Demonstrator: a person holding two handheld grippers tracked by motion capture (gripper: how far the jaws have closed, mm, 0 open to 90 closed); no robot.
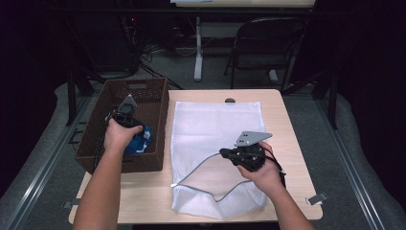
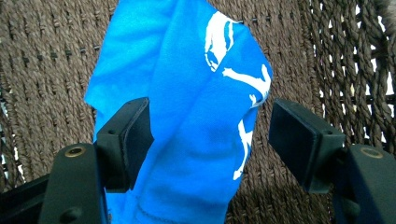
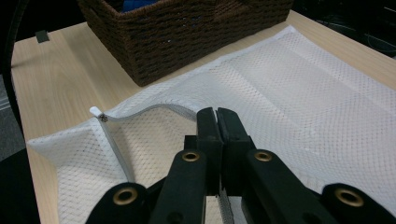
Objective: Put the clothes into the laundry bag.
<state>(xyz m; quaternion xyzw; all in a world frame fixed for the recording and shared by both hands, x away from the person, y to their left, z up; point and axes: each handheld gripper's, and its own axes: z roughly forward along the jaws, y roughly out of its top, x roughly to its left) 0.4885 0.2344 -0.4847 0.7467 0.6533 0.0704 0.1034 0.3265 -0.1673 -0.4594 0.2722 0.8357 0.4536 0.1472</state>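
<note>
Both forearms are bare, no sleeves showing. Each gripper, the left gripper (image 1: 125,114) and right gripper (image 1: 248,155), is black with a grey three-cornered plate on top and a trailing black cable. The jaws carry rectangular black pads (image 2: 132,140) and brass-ringed screw holes (image 3: 125,195)

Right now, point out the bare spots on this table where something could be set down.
Bare wood shows on the table along its right edge beside the mesh bag, and at the near left corner in front of the basket. The strip between basket and bag is narrow. The middle is crowded by the bag.
</note>
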